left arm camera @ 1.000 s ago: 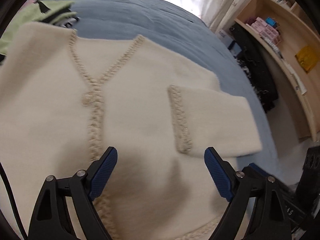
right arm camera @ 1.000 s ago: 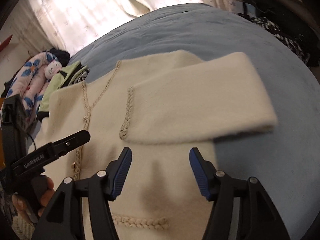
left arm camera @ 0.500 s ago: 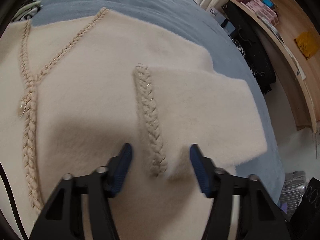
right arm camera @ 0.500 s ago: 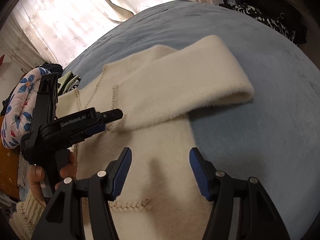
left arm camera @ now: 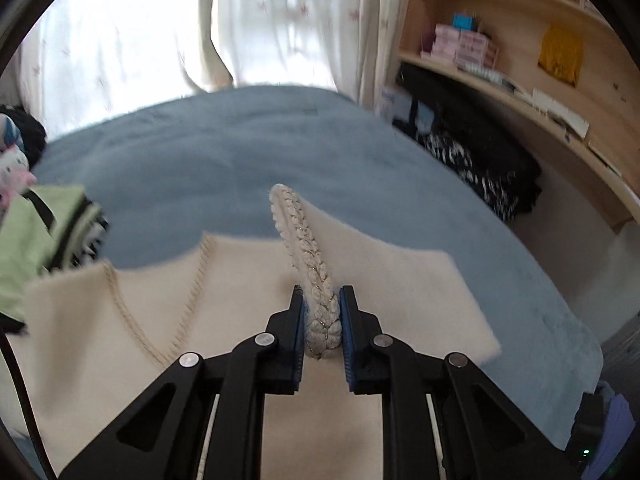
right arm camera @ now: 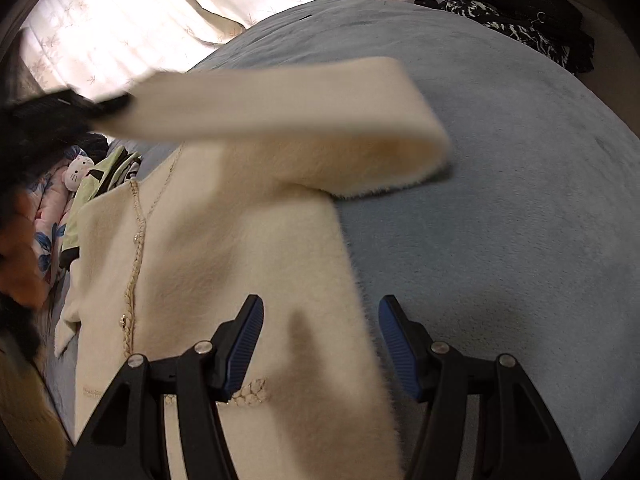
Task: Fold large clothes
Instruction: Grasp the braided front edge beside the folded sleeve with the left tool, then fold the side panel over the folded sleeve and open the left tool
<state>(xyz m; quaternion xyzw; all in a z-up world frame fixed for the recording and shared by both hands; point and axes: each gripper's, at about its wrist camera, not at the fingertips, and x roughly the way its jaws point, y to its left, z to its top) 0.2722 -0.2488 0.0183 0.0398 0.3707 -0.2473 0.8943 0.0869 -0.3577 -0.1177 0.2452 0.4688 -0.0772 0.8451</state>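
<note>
Daylight glares through the curtains (left arm camera: 120,52), fisheye bends the edges, and motion blur smears both views.

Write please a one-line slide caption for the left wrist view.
Left gripper shut on the braided cuff of a cream cardigan, sleeve raised above the blue bedspread.

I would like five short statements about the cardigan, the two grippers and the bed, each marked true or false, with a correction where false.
1. The left gripper is shut on the braided cuff of the sleeve. True.
2. The right gripper holds the cardigan hem. False: it is open, holding nothing.
3. The cardigan lies on a blue bed cover. True.
4. The sleeve lies flat on the cardigan's front. False: it is lifted off it.
5. A green garment lies on the bed beyond the cardigan. True.
</note>
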